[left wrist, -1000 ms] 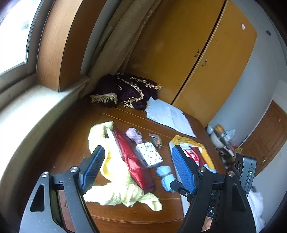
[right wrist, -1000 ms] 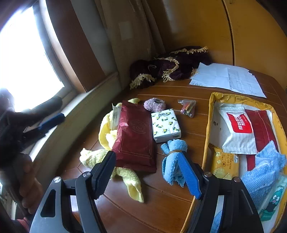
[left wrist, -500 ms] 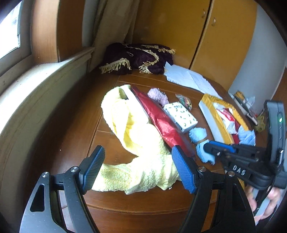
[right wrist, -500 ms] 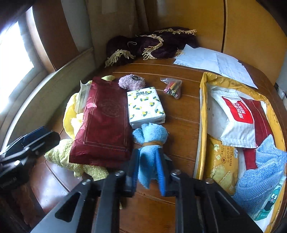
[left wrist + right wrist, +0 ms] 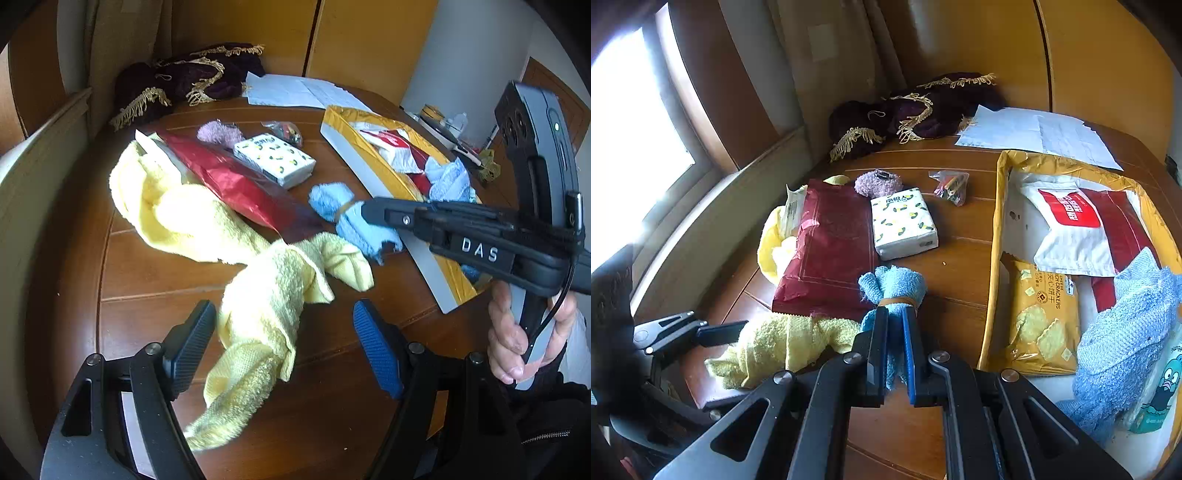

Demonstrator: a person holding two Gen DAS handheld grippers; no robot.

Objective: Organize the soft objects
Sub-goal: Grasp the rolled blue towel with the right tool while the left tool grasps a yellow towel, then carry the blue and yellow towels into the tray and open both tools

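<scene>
Left wrist view: "DAS"-marked right claw (image 5: 373,218) clamps blue towel (image 5: 332,203); left claw (image 5: 284,343) gapes empty.

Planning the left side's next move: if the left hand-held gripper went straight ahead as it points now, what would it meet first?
Most likely the yellow towel: its near end lies between the open left hand-held gripper fingers. Depth is uncertain.

Yellow towel (image 5: 255,306), blue rolled cloth (image 5: 892,286) (tan band), dark-red packet (image 5: 831,243).
</scene>
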